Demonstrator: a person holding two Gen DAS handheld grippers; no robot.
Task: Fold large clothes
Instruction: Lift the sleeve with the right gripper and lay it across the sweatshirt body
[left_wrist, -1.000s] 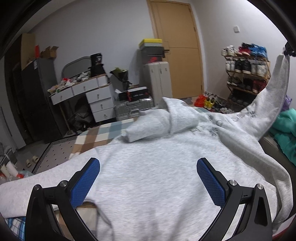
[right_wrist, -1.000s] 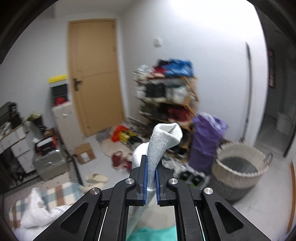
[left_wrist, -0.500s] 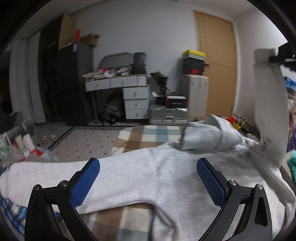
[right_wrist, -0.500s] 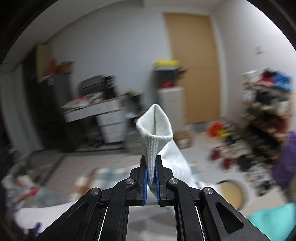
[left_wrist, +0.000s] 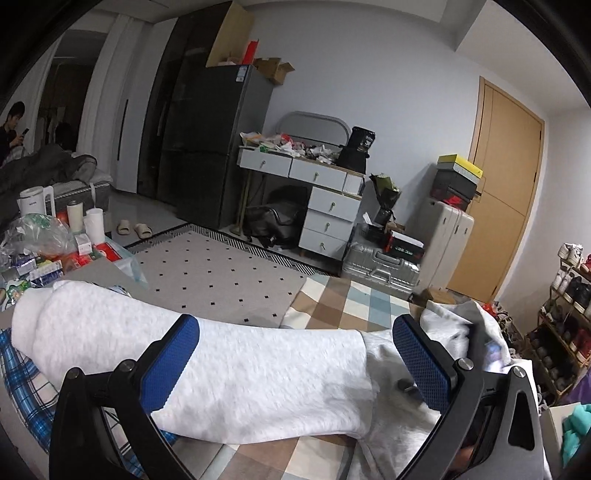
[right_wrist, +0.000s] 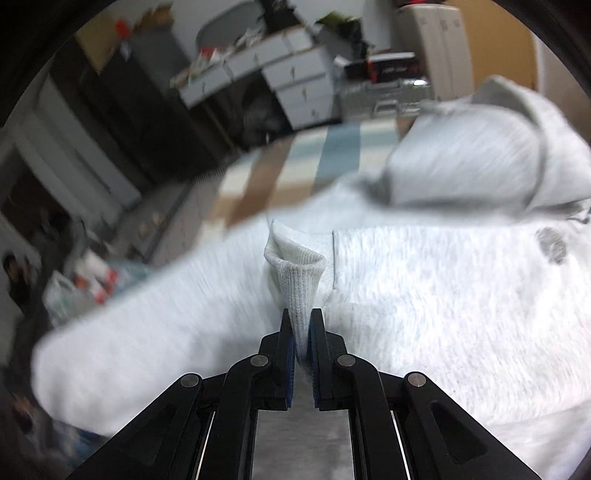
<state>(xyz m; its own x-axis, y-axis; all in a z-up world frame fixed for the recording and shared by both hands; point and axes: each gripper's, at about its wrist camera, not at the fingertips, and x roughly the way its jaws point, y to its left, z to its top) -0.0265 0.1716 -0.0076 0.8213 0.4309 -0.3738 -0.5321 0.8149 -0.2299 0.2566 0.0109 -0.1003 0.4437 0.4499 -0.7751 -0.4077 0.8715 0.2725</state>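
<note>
The grey hoodie (right_wrist: 443, 295) lay spread on the checked blanket (left_wrist: 354, 302), one sleeve (left_wrist: 110, 332) stretching toward nine o'clock. I had my right gripper (right_wrist: 301, 332) clamped on the other sleeve's ribbed cuff (right_wrist: 297, 273) above the chest. My left gripper (left_wrist: 295, 354) hung over the hoodie, jaws wide apart, gripping nothing.

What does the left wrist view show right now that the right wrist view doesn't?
Only the left wrist view shows the left gripper open above the grey hoodie, plus the wooden door and the shoe rack.

Only the right wrist view shows the right gripper shut on the ribbed cuff.

Both show the hoodie, the checked cloth beneath it and the white drawers.
</note>
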